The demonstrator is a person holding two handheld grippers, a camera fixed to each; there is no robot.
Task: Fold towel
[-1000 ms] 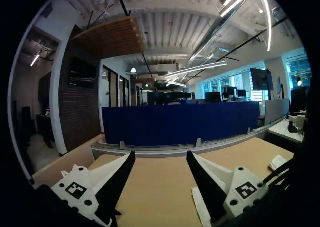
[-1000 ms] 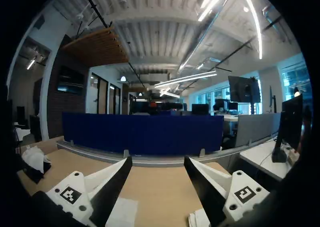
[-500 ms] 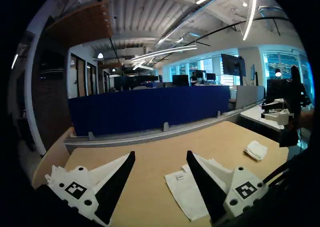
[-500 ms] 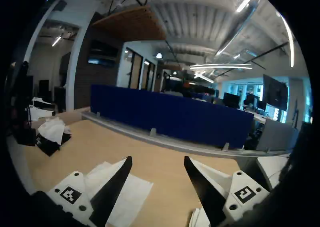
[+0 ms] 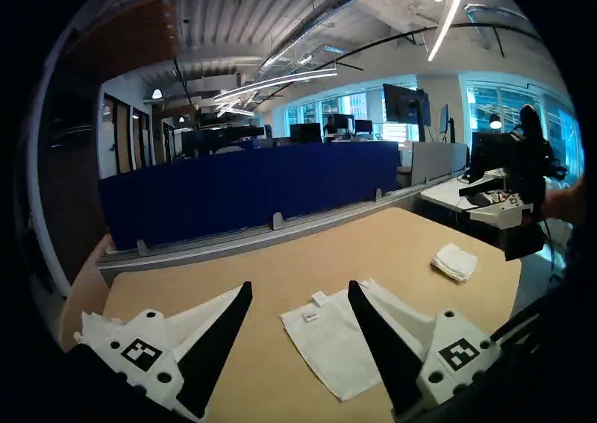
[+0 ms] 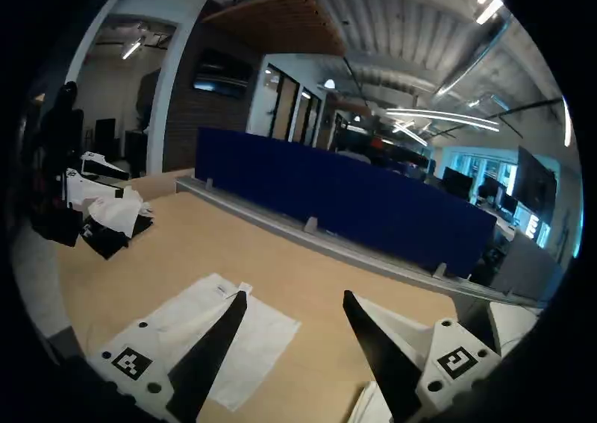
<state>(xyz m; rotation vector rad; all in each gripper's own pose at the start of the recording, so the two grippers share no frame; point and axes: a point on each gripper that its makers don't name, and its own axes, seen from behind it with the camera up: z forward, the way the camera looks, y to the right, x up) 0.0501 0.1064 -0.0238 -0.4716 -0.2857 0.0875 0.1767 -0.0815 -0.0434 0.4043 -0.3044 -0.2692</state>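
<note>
A white towel (image 5: 328, 341) lies spread flat on the wooden table (image 5: 336, 255), its small tags at the far edge. My left gripper (image 5: 298, 285) hovers above the table, open and holding nothing, with its right finger over the towel's right part. In the right gripper view the same towel (image 6: 261, 333) lies low and left, under the left finger of my right gripper (image 6: 293, 295), which is open with nothing in it. The right gripper (image 5: 501, 212) also appears far off in the left gripper view, held by a hand (image 5: 569, 201).
A small folded white towel (image 5: 454, 261) sits near the table's right edge. A black bin with crumpled white cloths (image 6: 112, 218) stands at the table's left end. A blue partition (image 6: 336, 195) with a grey rail runs along the far side. Desks with monitors lie beyond.
Both views have tilted down and swung toward each other over the table. The flat towel has come fully into sight between and under the fingers. Both grippers stay open.
</note>
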